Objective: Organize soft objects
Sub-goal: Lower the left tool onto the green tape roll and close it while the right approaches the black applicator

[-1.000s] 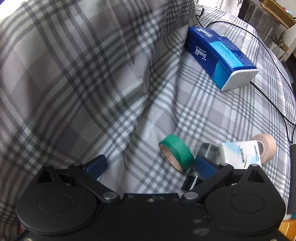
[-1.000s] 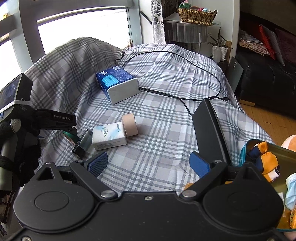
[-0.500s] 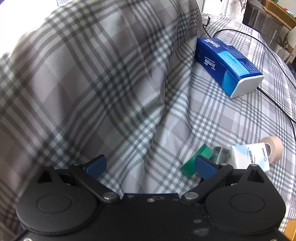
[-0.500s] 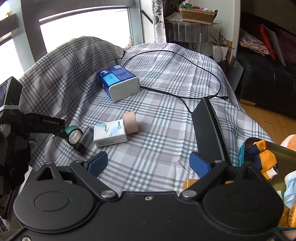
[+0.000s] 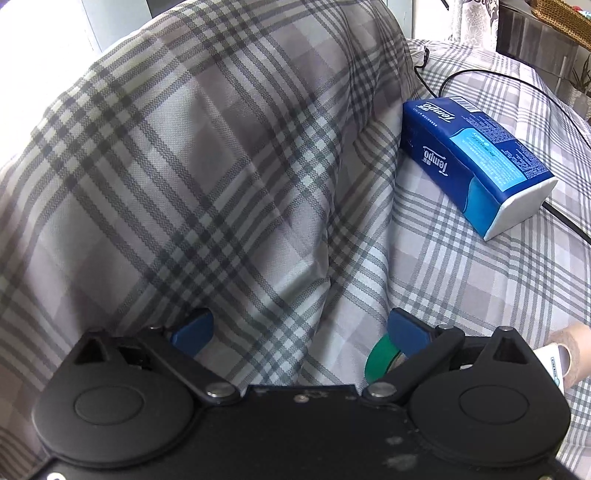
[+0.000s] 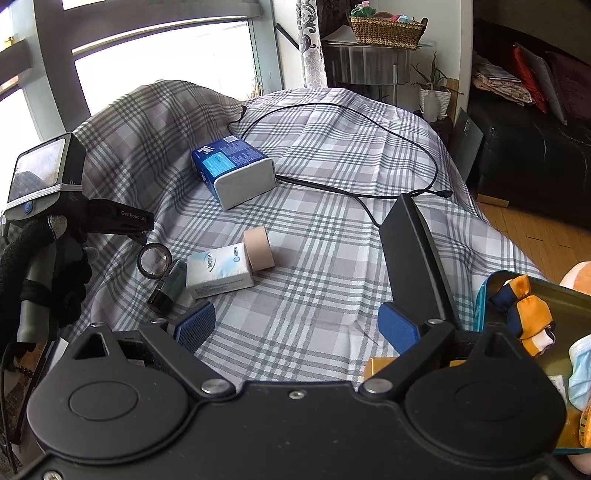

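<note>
A blue Tempo tissue pack (image 5: 476, 162) lies on the plaid cloth (image 5: 221, 166); it also shows in the right wrist view (image 6: 236, 171). A small white tissue pack (image 6: 218, 271) lies beside a beige tape roll (image 6: 259, 248), a dark bottle (image 6: 168, 286) and a green tape roll (image 5: 380, 356). My left gripper (image 5: 299, 328) is open and empty, facing a raised fold of cloth, the green roll by its right finger. My right gripper (image 6: 297, 326) is open and empty above the cloth's near part. A tin (image 6: 565, 306) at right holds a blue-orange soft toy (image 6: 524, 314).
A black cable (image 6: 369, 147) loops over the cloth's far side. A black flat device (image 6: 413, 254) stands on edge at right. A wicker basket (image 6: 386, 31) sits on a far metal stand. A black sofa (image 6: 535, 155) and wooden floor lie to the right.
My left gripper has drawn back and to the left from the small items; the green tape roll has slid down behind its right finger. My right gripper has barely moved.
</note>
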Tool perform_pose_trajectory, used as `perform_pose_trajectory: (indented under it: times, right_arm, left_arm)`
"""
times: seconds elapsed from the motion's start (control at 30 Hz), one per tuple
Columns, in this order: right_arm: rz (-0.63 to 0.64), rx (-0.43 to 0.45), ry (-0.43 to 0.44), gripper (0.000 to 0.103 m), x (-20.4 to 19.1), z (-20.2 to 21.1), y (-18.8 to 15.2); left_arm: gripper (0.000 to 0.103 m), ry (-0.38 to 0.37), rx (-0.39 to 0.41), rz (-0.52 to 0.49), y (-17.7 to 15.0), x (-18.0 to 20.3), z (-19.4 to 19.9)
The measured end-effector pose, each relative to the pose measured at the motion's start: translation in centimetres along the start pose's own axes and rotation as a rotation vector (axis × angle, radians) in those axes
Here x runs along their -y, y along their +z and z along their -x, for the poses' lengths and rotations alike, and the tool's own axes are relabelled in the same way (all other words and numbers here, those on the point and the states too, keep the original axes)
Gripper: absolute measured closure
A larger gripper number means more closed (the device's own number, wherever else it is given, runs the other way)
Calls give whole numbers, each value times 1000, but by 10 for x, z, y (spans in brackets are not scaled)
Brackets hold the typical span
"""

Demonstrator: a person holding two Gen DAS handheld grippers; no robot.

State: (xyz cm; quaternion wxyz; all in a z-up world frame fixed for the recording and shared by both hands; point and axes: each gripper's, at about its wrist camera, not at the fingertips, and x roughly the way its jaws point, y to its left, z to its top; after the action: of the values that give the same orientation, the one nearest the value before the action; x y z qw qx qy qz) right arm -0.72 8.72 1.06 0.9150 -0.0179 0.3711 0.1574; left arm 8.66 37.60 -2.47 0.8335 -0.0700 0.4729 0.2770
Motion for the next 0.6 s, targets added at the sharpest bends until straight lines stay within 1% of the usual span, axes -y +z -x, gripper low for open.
perform_pose_trajectory:
  times: [0.07, 0.2, 0.33, 0.4, 0.6]
  right_arm:
    - [3, -1, 4, 11, -1, 0, 0]
    - [4, -1, 1, 11, -1, -1, -1]
    - [-5, -3, -1, 11, 1, -1, 0]
    - [-6, -6, 2, 11, 1, -2, 1]
    - [7, -12, 4, 11, -1, -3, -1]
  left_arm:
    - [2, 9, -8, 4, 6, 3, -4]
    - [3, -20, -24, 26, 11, 6, -6]
    - [3, -62, 0, 5, 10, 14, 5]
    - [2, -76, -1, -10, 10, 19, 5]
    - [3, -122, -58, -26, 6, 32, -11]
